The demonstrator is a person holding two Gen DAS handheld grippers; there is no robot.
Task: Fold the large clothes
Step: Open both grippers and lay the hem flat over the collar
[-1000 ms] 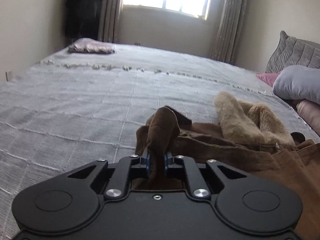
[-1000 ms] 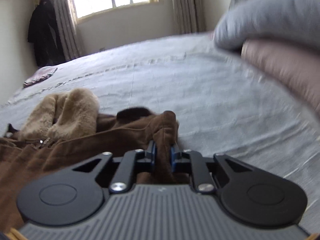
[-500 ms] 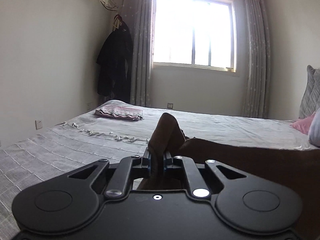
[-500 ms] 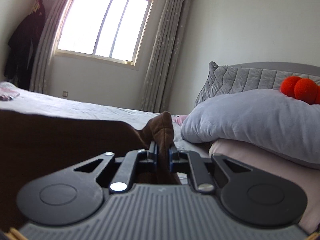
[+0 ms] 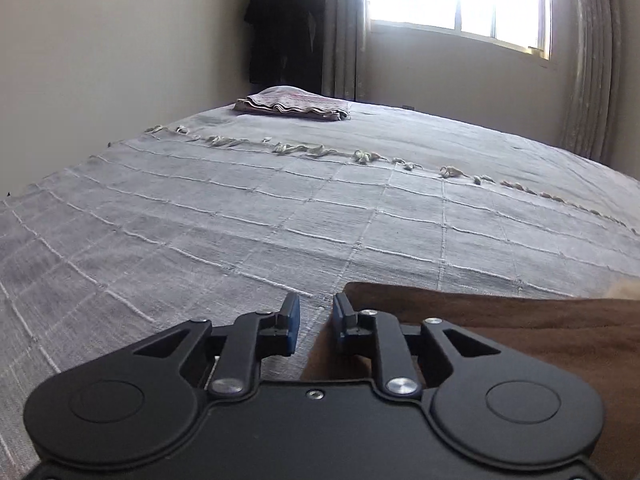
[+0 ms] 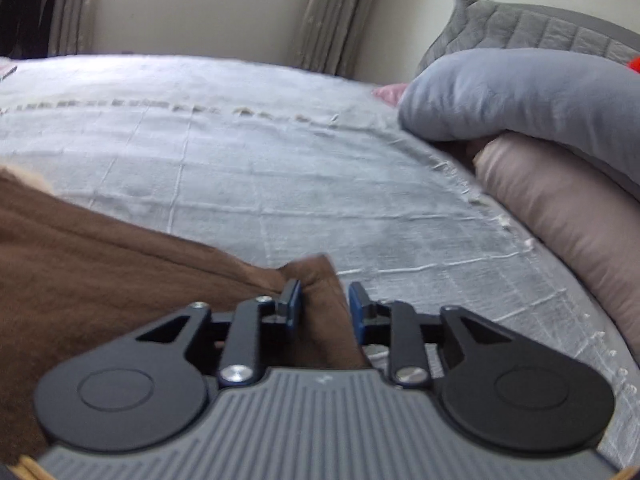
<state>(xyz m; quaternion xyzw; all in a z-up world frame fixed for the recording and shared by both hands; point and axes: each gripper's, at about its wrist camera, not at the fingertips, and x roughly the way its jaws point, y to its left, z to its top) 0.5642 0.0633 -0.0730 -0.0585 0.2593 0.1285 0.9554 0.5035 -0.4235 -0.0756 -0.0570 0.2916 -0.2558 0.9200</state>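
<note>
A large brown garment (image 5: 520, 328) lies spread flat on the grey bedspread (image 5: 280, 220). My left gripper (image 5: 316, 322) is open just above the bed, with the garment's left corner under its right finger. In the right wrist view the same garment (image 6: 100, 264) fills the lower left, and a bit of its tan fleece lining (image 6: 28, 176) shows at the left edge. My right gripper (image 6: 325, 306) is open, with the garment's right corner lying loose between the fingers.
A folded patterned cloth (image 5: 292, 109) lies at the far end of the bed. A dark coat (image 5: 284, 28) hangs by the curtained window. A grey pillow (image 6: 528, 96) on a pink pillow (image 6: 560, 208) lies at the right, before a grey headboard (image 6: 532, 28).
Both grippers came down from holding the garment up in the air to the bed. Both opened and let go of the corners. The garment now lies flat.
</note>
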